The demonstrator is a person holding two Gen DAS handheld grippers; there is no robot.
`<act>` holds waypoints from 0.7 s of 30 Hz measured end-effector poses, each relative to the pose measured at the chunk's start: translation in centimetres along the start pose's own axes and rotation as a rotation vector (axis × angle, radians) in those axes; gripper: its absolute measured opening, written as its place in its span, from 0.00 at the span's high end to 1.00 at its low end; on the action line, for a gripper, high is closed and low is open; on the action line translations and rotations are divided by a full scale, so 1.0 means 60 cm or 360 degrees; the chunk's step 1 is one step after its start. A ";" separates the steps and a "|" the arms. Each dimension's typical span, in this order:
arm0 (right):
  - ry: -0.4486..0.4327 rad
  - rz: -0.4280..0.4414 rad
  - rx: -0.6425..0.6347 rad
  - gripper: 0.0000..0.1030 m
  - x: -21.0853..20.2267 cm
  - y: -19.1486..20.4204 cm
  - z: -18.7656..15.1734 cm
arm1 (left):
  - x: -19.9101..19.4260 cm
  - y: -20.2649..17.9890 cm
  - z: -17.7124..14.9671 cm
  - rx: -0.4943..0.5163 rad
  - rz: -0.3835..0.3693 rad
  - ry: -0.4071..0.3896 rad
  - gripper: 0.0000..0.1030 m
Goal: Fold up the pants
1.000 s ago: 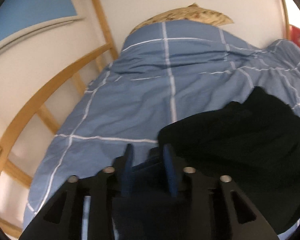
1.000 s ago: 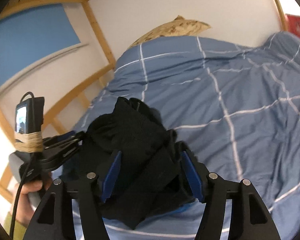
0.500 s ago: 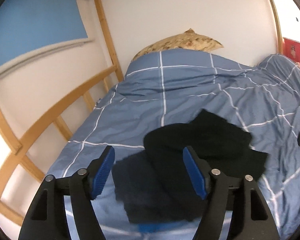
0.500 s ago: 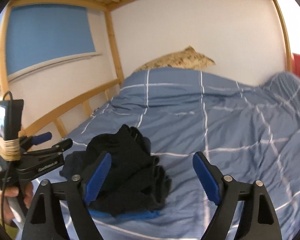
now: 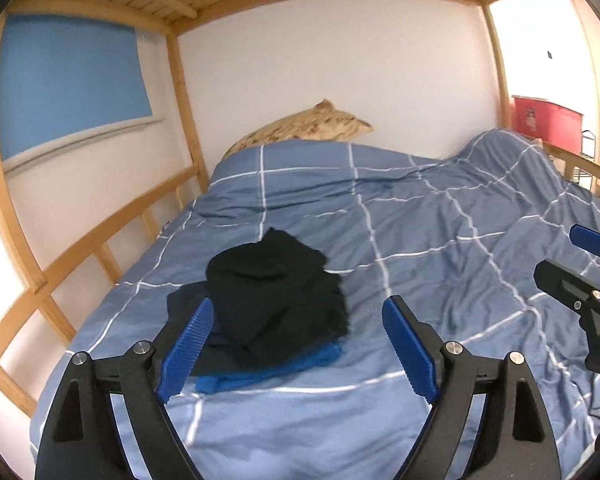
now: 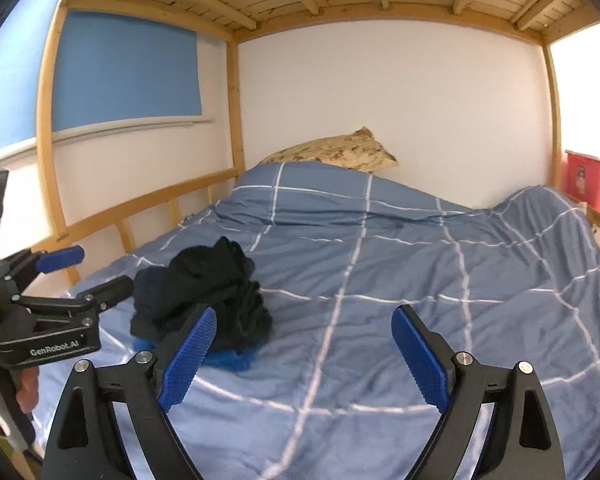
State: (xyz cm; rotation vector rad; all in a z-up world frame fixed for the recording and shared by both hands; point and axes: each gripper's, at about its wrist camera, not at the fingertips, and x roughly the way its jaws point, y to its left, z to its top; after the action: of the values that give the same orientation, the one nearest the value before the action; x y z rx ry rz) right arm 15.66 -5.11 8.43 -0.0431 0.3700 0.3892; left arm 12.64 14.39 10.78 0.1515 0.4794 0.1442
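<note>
One bundle of black pants (image 5: 276,300) is seen lying bunched on the blue checked duvet (image 5: 440,240) of the bed, toward the side with the wooden rail (image 5: 100,240). A strip of bright blue cloth (image 5: 268,370) is visible under the near edge of the bundle. Two tools are in view. The left tool (image 5: 296,348) is held back from the pants, its jaws wide and opening, nothing gripped between them. The right tool (image 6: 304,354) is likewise wide and opening, with only duvet seen between its blue pads (image 6: 188,352). One patterned pillow (image 6: 336,152) is propped against the white wall.
</note>
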 end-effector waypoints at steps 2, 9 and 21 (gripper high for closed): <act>-0.0010 -0.0029 -0.0015 0.12 -0.035 -0.015 -0.015 | -0.027 -0.025 -0.009 0.0021 -0.0005 -0.0021 0.15; 0.0003 -0.0101 -0.0007 0.12 -0.121 -0.059 -0.063 | -0.099 -0.091 -0.040 0.0006 -0.0099 -0.0047 0.15; 0.0011 -0.0172 0.0137 0.12 -0.214 -0.126 -0.116 | -0.181 -0.157 -0.082 0.0011 -0.0124 -0.0124 0.14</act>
State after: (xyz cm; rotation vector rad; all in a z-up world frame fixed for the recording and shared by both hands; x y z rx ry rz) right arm 5.09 -17.52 6.37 0.0195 0.3890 0.2658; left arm 1.77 3.84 9.66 0.1446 0.4073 0.0601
